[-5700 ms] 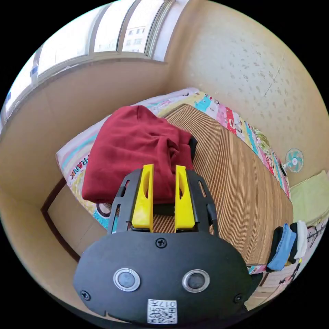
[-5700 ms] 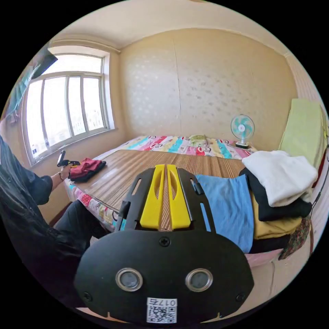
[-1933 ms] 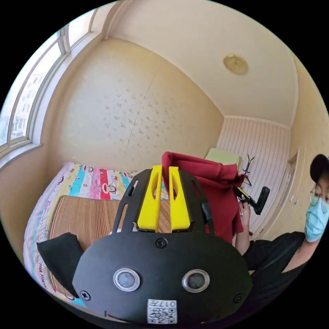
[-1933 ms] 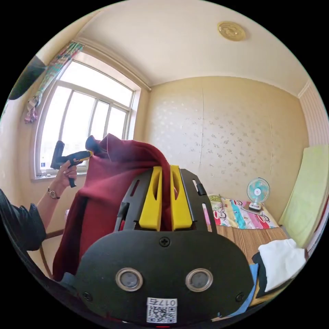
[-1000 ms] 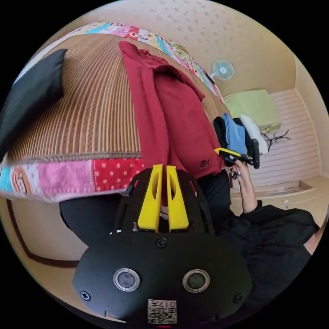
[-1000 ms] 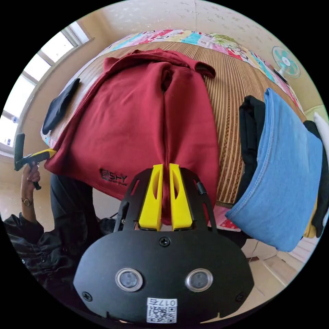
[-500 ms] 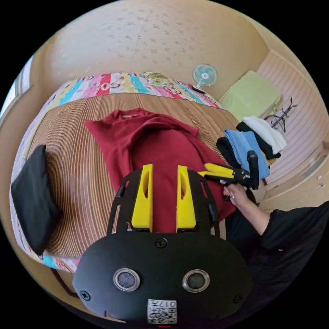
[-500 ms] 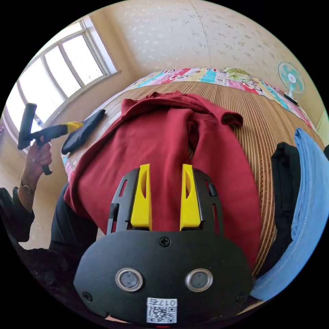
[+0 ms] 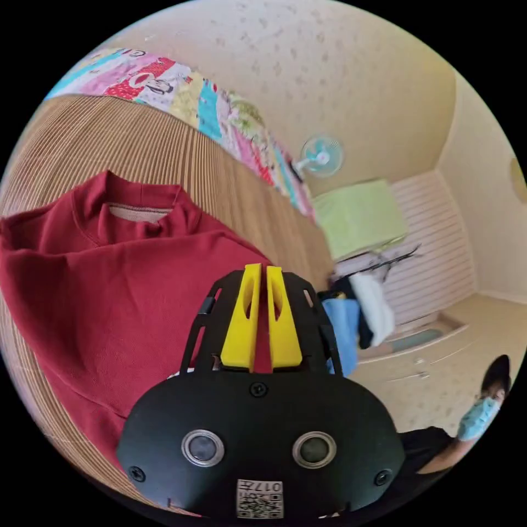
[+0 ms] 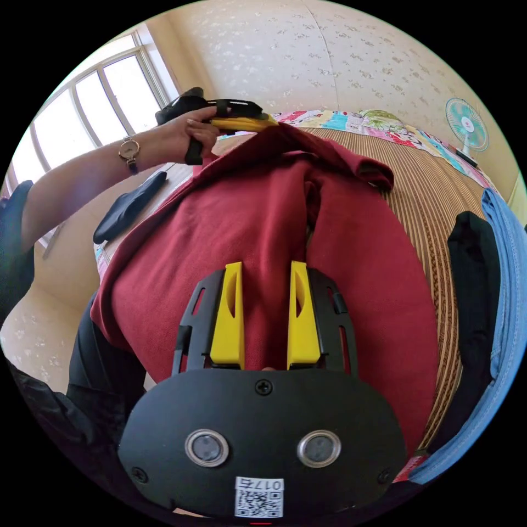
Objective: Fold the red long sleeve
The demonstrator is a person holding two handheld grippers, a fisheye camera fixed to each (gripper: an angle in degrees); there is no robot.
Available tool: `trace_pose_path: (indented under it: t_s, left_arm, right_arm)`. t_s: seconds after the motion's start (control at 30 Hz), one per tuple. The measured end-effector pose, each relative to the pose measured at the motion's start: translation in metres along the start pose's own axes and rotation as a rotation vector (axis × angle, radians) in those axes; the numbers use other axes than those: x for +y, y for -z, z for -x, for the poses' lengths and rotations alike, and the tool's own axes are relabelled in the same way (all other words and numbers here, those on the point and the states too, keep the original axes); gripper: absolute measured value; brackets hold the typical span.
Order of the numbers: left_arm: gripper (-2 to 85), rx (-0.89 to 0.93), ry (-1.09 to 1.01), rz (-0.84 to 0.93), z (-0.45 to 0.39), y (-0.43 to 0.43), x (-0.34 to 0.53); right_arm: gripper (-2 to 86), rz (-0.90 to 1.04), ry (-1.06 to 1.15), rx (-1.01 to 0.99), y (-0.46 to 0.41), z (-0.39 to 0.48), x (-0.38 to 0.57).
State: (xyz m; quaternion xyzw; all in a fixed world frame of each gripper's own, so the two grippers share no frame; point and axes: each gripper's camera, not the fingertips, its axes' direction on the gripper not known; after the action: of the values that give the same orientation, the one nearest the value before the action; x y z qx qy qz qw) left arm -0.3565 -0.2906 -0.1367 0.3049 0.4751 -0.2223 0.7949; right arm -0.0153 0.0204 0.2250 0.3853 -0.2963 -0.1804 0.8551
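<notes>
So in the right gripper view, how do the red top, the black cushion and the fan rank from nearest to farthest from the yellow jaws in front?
1. Red top: directly under the open right gripper, spread on the mat.
2. Black cushion: off to the view's left, near the bed's window edge.
3. Fan: far upper right, beyond the bed by the wall.

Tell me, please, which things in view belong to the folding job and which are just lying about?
Part of the job:
- red long sleeve, spread on the striped mat
- left gripper, shut on the red cloth
- right gripper, open over it

Lying about:
- black garment
- pile of clothes
- fan
</notes>
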Motion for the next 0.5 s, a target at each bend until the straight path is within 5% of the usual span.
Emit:
trace_pose_path:
  t_s: [0.1, 0.2, 0.3, 0.5]
  left_arm:
    - [1.1, 0.073, -0.011, -0.360, -0.013, 0.186, 0.023]
    - [2.3, -0.284, -0.048, -0.594, -0.030, 0.348, 0.094]
    - [5.8, -0.606, 0.085, -0.527, -0.025, 0.410, 0.171]
    - [10.7, -0.603, 0.010, -0.090, -0.033, 0.330, 0.290]
  right_arm:
    - [12.5, -0.001, -0.002, -0.003, 0.012, -0.005, 0.006]
    - [12.5, -0.001, -0.001, 0.001, 0.024, -0.010, 0.012]
    - [12.5, -0.001, -0.003, 0.001, 0.037, -0.016, 0.016]
    - [12.5, 0.008, -0.004, 0.011, 0.062, -0.031, 0.019]
